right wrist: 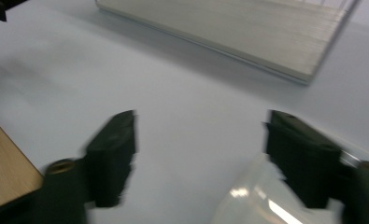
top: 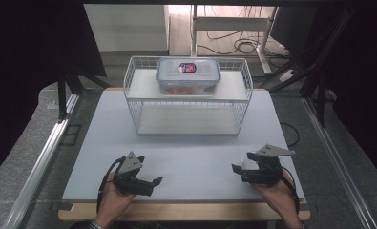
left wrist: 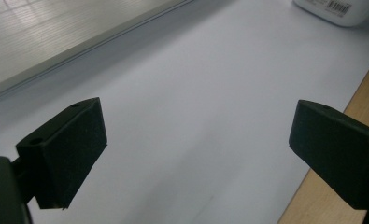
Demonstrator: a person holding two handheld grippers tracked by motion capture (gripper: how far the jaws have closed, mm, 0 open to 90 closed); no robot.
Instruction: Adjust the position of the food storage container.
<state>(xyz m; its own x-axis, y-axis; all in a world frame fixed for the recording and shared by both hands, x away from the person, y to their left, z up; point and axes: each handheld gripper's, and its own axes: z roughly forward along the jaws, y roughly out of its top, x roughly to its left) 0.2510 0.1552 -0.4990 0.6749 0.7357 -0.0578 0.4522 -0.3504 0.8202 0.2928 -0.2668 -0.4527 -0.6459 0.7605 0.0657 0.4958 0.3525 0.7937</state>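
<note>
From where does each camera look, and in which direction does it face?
High view: above the person's side, facing forward and down on the table; both hands, left gripper, right gripper.
Left gripper view: on that gripper, along its open jaws.
Right gripper view: likewise, along its jaws.
Shared: the wire rack, its white shelf board.

A lab: black curtains (top: 28, 57), aluminium rails (top: 43, 157) and loose floor cables (top: 234, 45) surround a white test table (top: 191, 162).

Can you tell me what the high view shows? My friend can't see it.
A person's two hands hold the left gripper and right gripper low over a white table. Behind them, a clear lidded box sits on top of a white wire rack.
</note>
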